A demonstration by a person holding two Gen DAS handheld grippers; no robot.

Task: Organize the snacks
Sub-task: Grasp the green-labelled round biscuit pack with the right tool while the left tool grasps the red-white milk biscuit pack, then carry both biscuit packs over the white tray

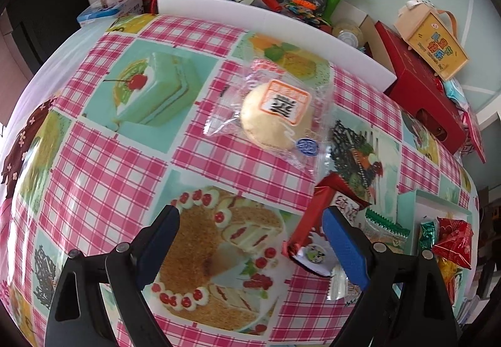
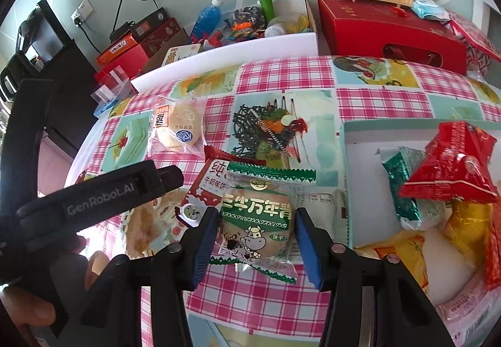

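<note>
The right gripper point(image 2: 256, 240) holds the green-edged biscuit packet point(image 2: 258, 218) by its two sides, both blue pads pressed against the wrapper. This packet is the landmark: it sits low over the checked bench point(image 2: 269, 71), overlapping a red-and-white snack packet point(image 2: 200, 190) just to its left. Beyond that one, farther left and back, lies a round bun in clear wrap point(image 2: 177, 128). To the right of the biscuit packet stands a pale tray point(image 2: 344, 140) holding a red packet point(image 2: 454, 165), a dark green packet point(image 2: 407, 187) and yellow ones.

The left gripper point(image 1: 250, 250) hangs wide and empty over the bench, left of the biscuit packet, its right pad point(image 1: 344, 250) close to the red-and-white snack packet.
</note>
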